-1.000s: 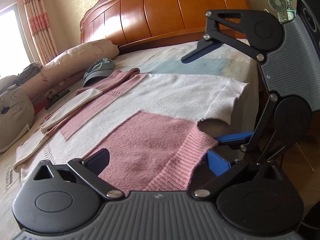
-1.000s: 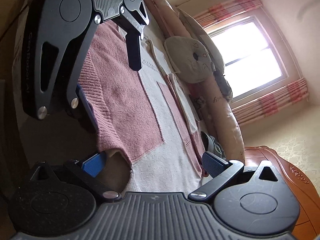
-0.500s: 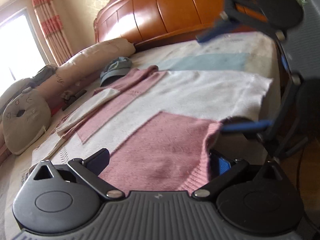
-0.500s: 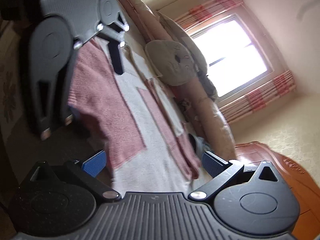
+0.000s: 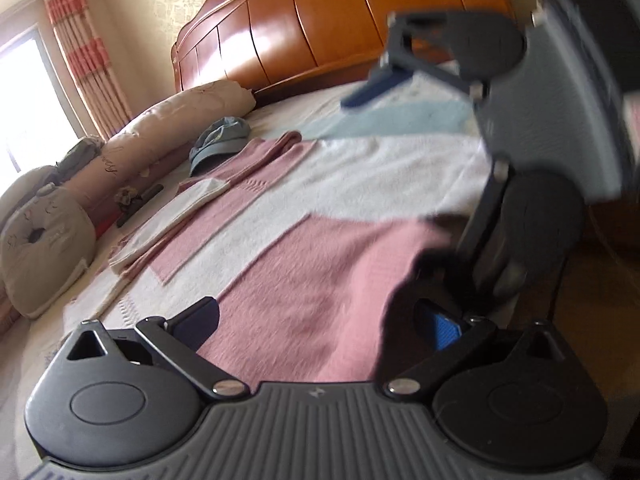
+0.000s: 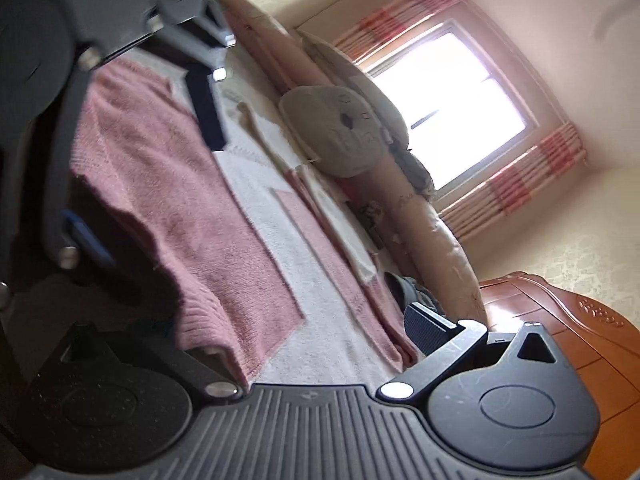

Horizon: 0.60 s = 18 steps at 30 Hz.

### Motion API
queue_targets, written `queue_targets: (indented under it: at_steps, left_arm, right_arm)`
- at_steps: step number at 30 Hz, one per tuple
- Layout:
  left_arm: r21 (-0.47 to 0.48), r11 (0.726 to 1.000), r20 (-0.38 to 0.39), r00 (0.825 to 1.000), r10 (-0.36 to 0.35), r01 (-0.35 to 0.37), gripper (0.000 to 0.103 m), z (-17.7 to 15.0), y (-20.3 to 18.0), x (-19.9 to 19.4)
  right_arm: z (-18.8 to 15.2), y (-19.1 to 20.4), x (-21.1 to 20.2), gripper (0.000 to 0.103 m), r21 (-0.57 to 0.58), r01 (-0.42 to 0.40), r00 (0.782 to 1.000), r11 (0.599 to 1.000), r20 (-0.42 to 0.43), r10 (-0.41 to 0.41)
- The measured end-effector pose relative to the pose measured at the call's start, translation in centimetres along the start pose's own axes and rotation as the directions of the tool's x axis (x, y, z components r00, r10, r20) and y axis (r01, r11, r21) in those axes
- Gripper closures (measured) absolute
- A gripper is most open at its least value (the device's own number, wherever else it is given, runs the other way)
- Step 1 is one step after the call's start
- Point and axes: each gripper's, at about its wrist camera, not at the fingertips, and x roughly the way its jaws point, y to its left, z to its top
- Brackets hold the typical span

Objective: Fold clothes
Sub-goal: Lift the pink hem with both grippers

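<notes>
Your left wrist view takes in the headboard (image 5: 320, 20), glossy orange wood in curved panels, and a blue cap (image 5: 218, 142) lying beside the far sleeve; your right wrist view shows neither well and gives you instead the bright window (image 6: 448, 108) and the striped curtain (image 6: 516, 184).

The sweater (image 5: 320, 240) lies spread flat on the bed (image 5: 400, 120), a fuzzy knit in pink and white blocks with a ribbed hem. That hem hangs over the near bed edge.

Your left gripper (image 5: 320, 320) has its jaws spread wide, the pink hem between them, one finger above the cloth and the blue-padded one under the edge. Your right gripper (image 6: 316, 344) is also spread, the pink hem corner draped over its left finger, which is mostly hidden; whether cloth is truly caught you cannot tell. Each gripper shows blurred in the other's view, close alongside.

A long bolster (image 5: 180, 116) and a round beige cushion (image 5: 44, 244) line the far side, well apart from the sweater's body. The near edge is open.
</notes>
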Motion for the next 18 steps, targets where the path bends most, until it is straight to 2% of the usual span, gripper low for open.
queue_targets:
  at_steps: [5, 8, 11, 18]
  left_arm:
    - [0.105, 0.982, -0.006, 0.987, 0.161, -0.159, 0.001, -0.5, -0.7, 0.2]
    - [0.196, 0.952, -0.013, 0.970, 0.243, -0.236, 0.001, -1.0, -1.2, 0.1]
    - [0.255, 0.926, -0.012, 0.957, 0.289, -0.277, 0.001, -1.8, -1.2, -0.4]
    - [0.286, 0.896, -0.049, 0.929, 0.368, -0.340, 0.001, -3.2, -0.3, -1.0]
  right_arm:
    - [0.3, -0.8, -0.7, 0.000, 0.047, 0.043, 0.999, 0.998, 0.022, -0.044]
    - [0.1, -0.7, -0.3, 0.000, 0.046, 0.030, 0.999, 0.998, 0.013, -0.031]
    - [-0.5, -0.2, 0.2, 0.000, 0.046, 0.008, 1.000, 0.999, -0.028, -0.006]
    - [-2.9, -0.9, 0.4, 0.000, 0.051, 0.067, 0.986, 0.996, -0.155, -0.058]
